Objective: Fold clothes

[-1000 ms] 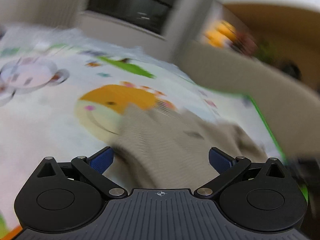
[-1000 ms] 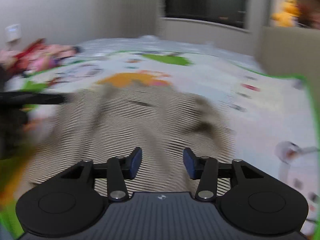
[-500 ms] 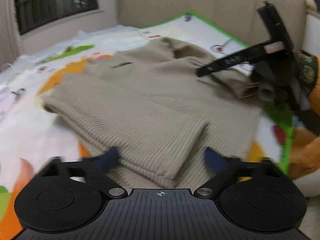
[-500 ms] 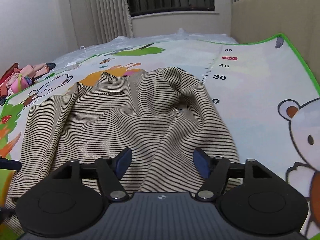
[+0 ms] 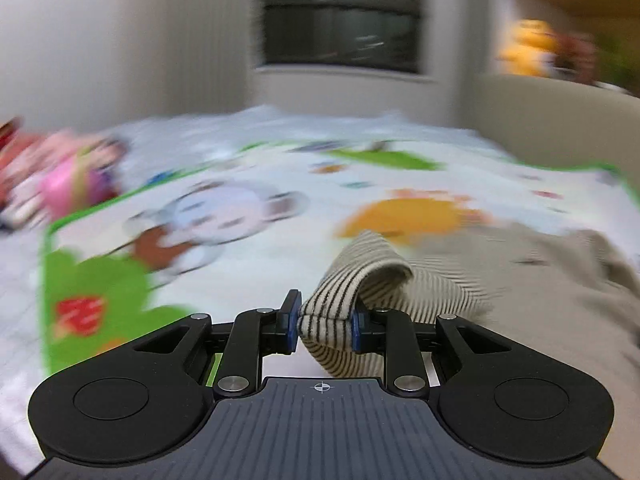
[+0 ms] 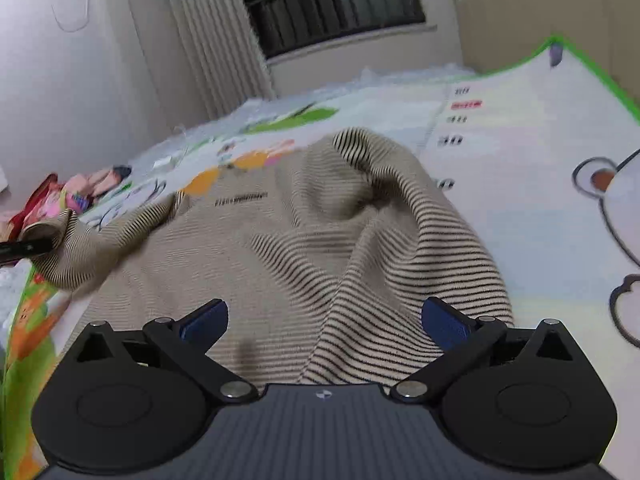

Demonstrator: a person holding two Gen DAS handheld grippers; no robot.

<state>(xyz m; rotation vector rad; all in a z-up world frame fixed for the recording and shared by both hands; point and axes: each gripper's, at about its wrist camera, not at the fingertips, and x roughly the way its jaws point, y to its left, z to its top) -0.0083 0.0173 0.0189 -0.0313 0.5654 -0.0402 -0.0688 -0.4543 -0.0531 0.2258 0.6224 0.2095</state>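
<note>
A beige sweater with thin dark stripes (image 6: 304,236) lies spread on a cartoon play mat (image 6: 532,184). In the left wrist view my left gripper (image 5: 325,322) is shut on a folded bit of the striped sweater (image 5: 340,300), lifted off the mat, with the rest of the garment trailing to the right. In the right wrist view my right gripper (image 6: 324,320) is open just above the sweater's near part, nothing between its blue pads. At that view's far left the left gripper (image 6: 24,246) shows as a dark tip holding the raised sleeve end.
A pile of pink and red clothes (image 6: 64,196) sits off the mat's left side. A beige sofa (image 6: 532,12) borders the mat at the right. A window (image 6: 332,0) and curtain stand behind. The mat's green edge (image 5: 80,280) is near my left gripper.
My left gripper has shut on the sweater's sleeve end and swung left, lifting it. My right gripper has opened wider and dropped closer to the sweater.
</note>
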